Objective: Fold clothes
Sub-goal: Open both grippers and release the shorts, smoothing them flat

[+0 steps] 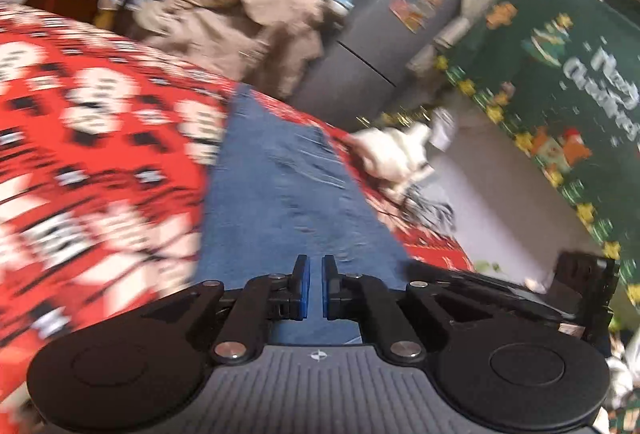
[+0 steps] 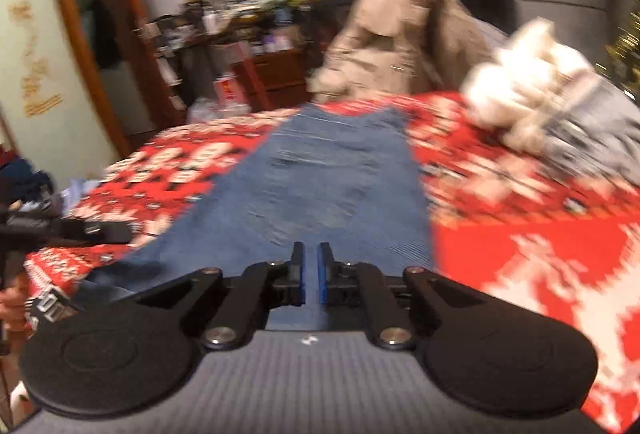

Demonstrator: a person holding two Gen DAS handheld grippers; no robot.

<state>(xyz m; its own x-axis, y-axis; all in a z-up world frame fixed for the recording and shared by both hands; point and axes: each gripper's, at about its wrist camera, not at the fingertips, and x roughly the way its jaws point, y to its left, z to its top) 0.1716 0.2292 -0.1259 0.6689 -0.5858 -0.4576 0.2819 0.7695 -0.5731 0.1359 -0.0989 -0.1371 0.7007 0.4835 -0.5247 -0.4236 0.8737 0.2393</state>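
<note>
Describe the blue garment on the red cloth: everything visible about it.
The blue garment looks like denim, faded, with pale scuffs across its middle. It lies flat as a long strip on the red patterned cloth, running away from both cameras. Its near end reaches under both hand-held grippers; whether they pinch it cannot be told. A white bundle lies apart, to its right.

Both wrist cameras are sitting low and close over the red patterned cover (image 1: 100, 122), looking forward and slightly down along their own fingers. Both are taking in the same blue jeans (image 1: 280, 186) running away from the lens, the white bundle (image 2: 528, 82) — and the beige coat (image 2: 400, 34) beyond the far edge.
</note>
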